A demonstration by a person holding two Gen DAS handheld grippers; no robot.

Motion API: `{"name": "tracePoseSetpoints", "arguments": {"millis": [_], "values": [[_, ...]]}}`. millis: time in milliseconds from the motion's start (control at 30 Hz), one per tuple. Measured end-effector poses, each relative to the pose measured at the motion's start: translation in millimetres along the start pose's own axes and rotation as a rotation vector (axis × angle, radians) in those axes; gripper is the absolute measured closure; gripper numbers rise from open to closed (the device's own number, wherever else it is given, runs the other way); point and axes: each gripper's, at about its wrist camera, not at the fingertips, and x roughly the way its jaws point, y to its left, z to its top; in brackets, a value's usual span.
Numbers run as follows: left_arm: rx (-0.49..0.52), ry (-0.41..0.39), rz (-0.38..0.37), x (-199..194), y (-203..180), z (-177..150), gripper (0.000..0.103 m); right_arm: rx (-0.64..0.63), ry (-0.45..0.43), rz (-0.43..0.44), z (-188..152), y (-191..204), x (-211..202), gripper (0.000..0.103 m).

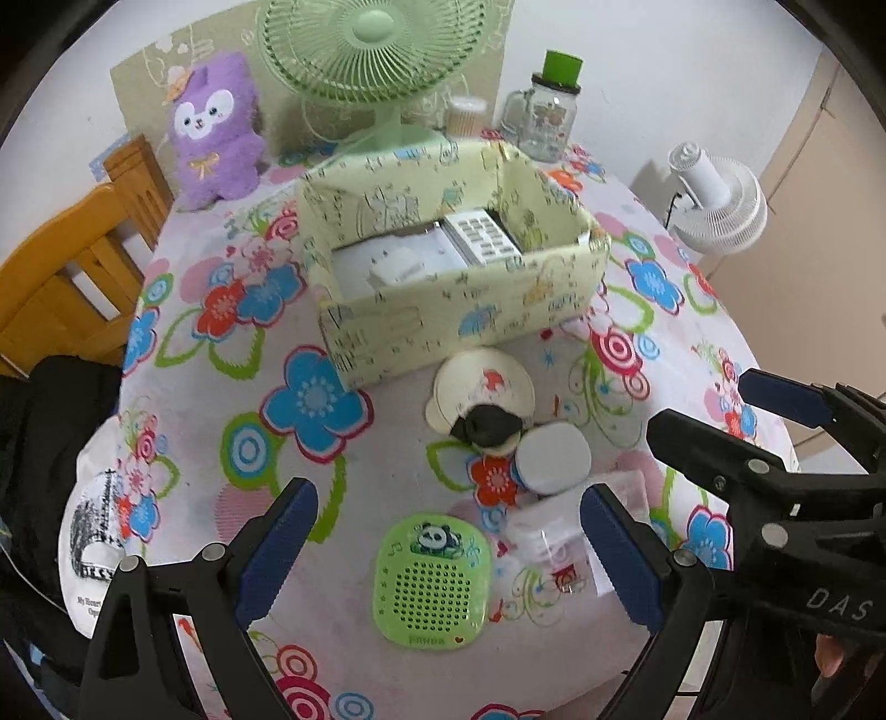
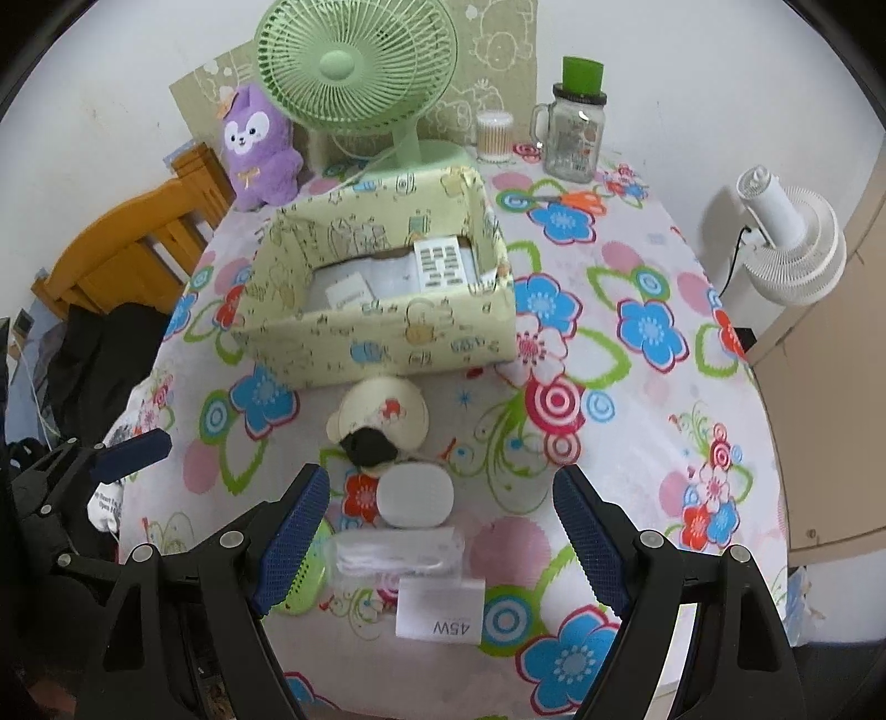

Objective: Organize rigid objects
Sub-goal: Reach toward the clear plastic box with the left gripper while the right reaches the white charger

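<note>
A pale green patterned box (image 1: 443,310) (image 2: 382,338) stands mid-table and holds a white remote (image 1: 484,235) (image 2: 440,263) and white flat items. In front of it lie a cream round case with a black piece (image 1: 482,393) (image 2: 382,418), a white oval case (image 1: 554,457) (image 2: 415,493), a green panda speaker (image 1: 432,581) (image 2: 304,570) and a clear bag with a 45W label (image 2: 437,603) (image 1: 554,548). My left gripper (image 1: 448,559) is open above the speaker. My right gripper (image 2: 443,537) is open above the bag.
At the back stand a green fan (image 1: 371,50), a purple plush (image 1: 216,133), a glass jar with a green lid (image 1: 551,111) and a cotton-swab tub (image 2: 494,135). Orange scissors (image 2: 570,199) lie back right. A wooden chair (image 1: 72,266) is left, a white fan (image 2: 792,243) right.
</note>
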Motion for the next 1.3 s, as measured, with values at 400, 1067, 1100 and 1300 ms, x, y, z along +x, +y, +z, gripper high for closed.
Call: {"name": "tracePoseSetpoints", "arguments": {"millis": [400, 1067, 1100, 1300], "values": [[-0.001, 0.092, -0.003, 32.4, -3.6, -22.4, 0.006, 0.018, 0.091, 0.01, -29.5, -11.5, 32.5, 0.018], [0.056, 0.168, 0.001, 48.8, -11.3, -49.6, 0.006, 0.033, 0.186, 0.033, -62.1, -14.0, 58.6, 0.018], [0.054, 0.173, 0.003, 50.1, -10.7, -51.1, 0.006, 0.038, 0.193, 0.031, -63.9, -14.2, 61.6, 0.018], [0.068, 0.189, 0.044, 56.2, -8.2, -53.4, 0.006, 0.071, 0.221, 0.034, -71.2, -13.3, 76.1, 0.018]]}}
